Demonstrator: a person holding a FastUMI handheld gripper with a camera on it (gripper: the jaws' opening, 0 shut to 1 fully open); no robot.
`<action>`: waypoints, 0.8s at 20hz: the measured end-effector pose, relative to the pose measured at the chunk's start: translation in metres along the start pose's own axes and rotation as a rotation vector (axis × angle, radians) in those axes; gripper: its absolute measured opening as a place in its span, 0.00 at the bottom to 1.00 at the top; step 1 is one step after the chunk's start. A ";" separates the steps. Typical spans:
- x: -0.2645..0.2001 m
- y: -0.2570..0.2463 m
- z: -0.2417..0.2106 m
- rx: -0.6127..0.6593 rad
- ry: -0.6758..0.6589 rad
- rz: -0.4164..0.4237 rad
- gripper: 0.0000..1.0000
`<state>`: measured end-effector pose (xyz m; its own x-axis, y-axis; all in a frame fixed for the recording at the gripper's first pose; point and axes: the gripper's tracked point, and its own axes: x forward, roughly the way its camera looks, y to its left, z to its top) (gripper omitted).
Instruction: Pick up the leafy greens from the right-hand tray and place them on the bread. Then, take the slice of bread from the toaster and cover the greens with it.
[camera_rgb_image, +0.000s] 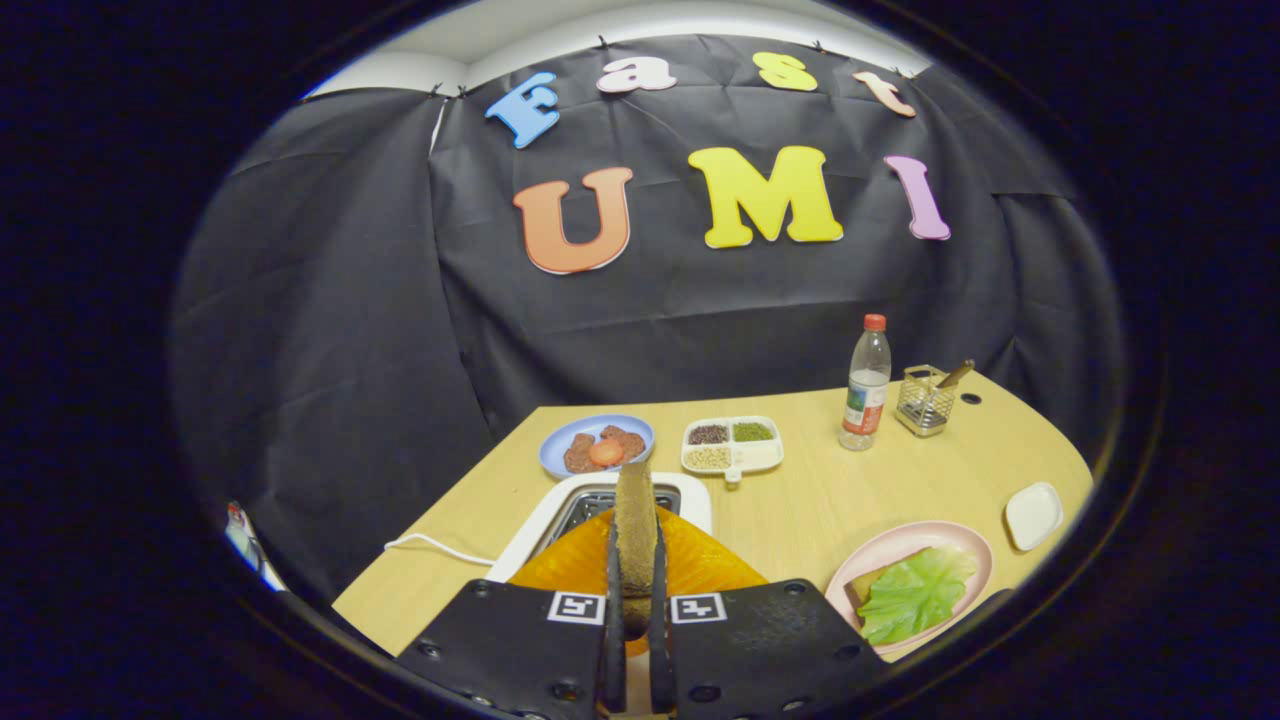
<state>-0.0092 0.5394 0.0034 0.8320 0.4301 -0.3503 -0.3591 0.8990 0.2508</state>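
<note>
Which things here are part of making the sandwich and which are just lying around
Part of the job:
- hand-held gripper, shut on the bread slice
- toaster just beyond
- leafy greens on bread on the pink plate

Just lying about:
- blue plate
- divided dish
- bottle
- wire holder
- small white dish

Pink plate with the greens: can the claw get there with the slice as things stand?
Probably yes. The claw is shut on the bread slice, held upright above the toaster. Bare table lies between it and the pink plate, where the greens lie uncovered.
</note>
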 end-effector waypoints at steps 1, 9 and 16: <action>-0.007 0.000 0.011 0.014 -0.026 0.012 0.09; -0.061 -0.056 0.083 0.136 -0.150 0.059 0.09; -0.053 -0.144 0.028 0.147 -0.073 -0.018 0.09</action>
<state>0.0099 0.3852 0.0110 0.8681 0.4021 -0.2910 -0.2826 0.8824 0.3761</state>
